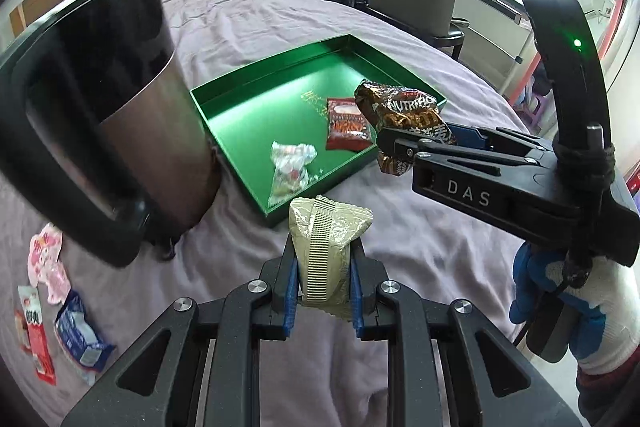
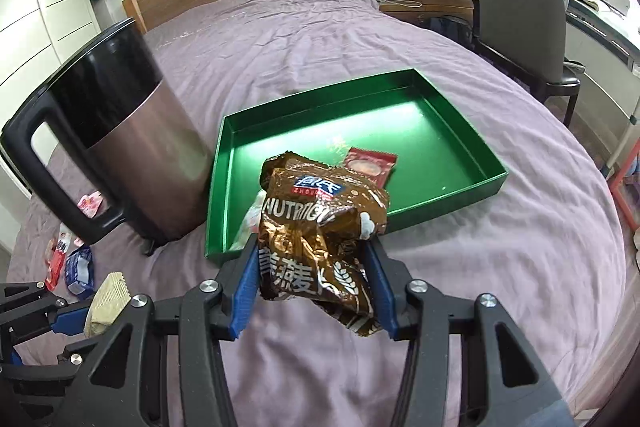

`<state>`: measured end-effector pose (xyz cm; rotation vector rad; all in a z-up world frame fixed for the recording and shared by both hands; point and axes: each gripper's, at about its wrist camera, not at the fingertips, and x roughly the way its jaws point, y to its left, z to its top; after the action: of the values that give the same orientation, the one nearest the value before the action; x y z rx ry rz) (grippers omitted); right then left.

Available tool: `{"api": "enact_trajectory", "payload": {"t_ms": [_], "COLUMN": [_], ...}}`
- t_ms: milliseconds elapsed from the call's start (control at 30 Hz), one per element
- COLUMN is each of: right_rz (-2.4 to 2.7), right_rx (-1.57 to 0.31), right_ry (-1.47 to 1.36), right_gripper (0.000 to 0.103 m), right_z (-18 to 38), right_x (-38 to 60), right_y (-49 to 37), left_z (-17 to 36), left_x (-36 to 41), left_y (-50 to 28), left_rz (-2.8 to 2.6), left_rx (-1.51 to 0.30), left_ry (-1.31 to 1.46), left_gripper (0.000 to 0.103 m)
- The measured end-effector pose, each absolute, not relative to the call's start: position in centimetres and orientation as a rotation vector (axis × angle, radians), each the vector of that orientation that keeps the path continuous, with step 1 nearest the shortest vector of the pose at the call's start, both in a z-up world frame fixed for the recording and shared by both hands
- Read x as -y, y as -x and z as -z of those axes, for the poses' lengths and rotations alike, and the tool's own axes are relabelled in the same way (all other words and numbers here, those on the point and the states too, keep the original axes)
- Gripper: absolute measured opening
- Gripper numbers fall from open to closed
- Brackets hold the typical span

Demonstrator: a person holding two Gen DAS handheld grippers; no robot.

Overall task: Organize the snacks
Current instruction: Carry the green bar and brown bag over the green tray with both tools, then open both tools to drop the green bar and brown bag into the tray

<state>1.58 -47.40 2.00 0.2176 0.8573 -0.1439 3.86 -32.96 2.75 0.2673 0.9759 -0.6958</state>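
Both grippers carry snacks toward the shallow green tray [image 2: 436,203] on the purple-sheeted bed [image 2: 500,287].
Left gripper [image 1: 324,291] pinches a beige crimped-foil packet [image 1: 326,247] tightly; right gripper [image 2: 314,291], half-spread, clamps a crumpled brown foil bag [image 2: 320,227], ready for dropping.

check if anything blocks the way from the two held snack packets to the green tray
Nothing visible does. The brown packet in the right gripper and the beige packet in the left gripper face the green tray across bare bedspread; the kettle stands left of it.

Black gripper frames [image 1: 324,291] are showing silver screws, blue pads, white "DAS" lettering; a white-and-blue glove [image 1: 568,311] is covering the hand
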Motion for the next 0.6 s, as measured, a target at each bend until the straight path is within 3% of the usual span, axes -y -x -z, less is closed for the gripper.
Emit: {"api": "enact_trajectory", "payload": {"t_ms": [600], "right_rz": [0.237], "right_rx": [-0.882], "right_ry": [-0.159], "right_gripper": [0.064], "right_z": [2.4], "right_x": [54.9], "right_y": [-9.7], "left_z": [3.4], "left_x": [42.3], "left_y": [-14.4], "left_rz": [0.567], "left_rx": [-1.0], "left_ry": [-0.347], "left_gripper": [0.018]}}
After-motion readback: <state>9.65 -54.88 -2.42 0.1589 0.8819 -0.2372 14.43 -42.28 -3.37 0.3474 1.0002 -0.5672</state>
